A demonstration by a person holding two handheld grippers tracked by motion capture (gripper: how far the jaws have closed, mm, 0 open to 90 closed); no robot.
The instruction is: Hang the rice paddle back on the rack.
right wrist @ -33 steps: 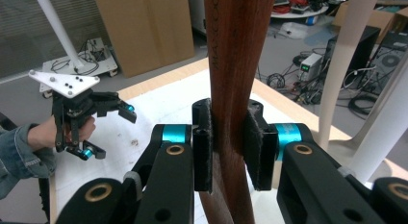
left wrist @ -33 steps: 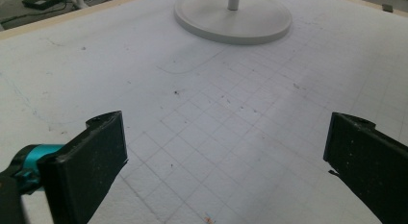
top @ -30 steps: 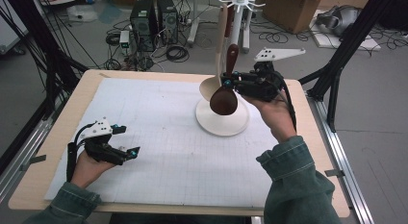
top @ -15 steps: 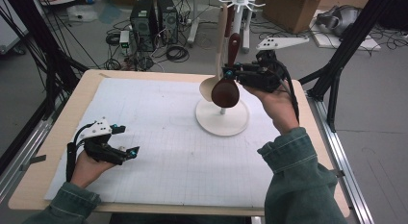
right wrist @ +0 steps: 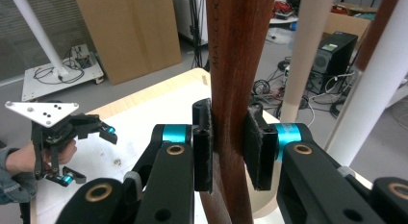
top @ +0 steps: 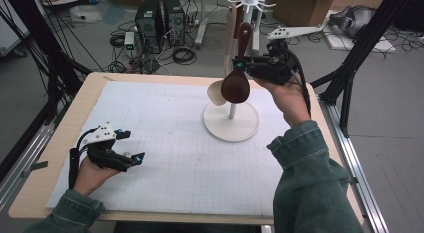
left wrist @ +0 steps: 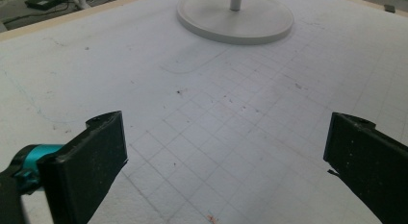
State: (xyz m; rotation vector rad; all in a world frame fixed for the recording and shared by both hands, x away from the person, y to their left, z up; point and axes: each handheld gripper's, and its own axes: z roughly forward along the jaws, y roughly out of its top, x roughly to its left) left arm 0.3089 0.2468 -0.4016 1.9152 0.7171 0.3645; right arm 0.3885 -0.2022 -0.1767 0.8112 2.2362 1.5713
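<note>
1. Could have knocked the spoon [top: 235,87] against the stand [top: 220,128]: hung in the air just beside the pole, over the base, well clear of the table [top: 45,158].
2. Could have bumped the pale spoon [top: 217,93] on the same stand; sat just beside the dark bowl, whether touching could not be told.
3. Could have let the spoon pivot or slide: gripped by the right gripper [top: 241,66] on smooth wood, with the heavy bowl hanging below the grip and a long stretch of handle above.
4. Could have missed the pegs [top: 248,0] at the stand's top, if hanging was the aim; looked thin and closely spaced, so a tilted handle might have caught on the wrong one.
5. Stood nearly upright: long axis vertical, bowl pointing down, handle end up toward the pegs, leaning only slightly.
6. Right fingers [right wrist: 202,147] pinched the handle from both sides, pads pressed flat on the wood in the right gripper view.
7. Left gripper [top: 132,145] rested low over the table's near left, well apart from the stand; its fingers [left wrist: 96,152] spread wide, nothing between them.
</note>
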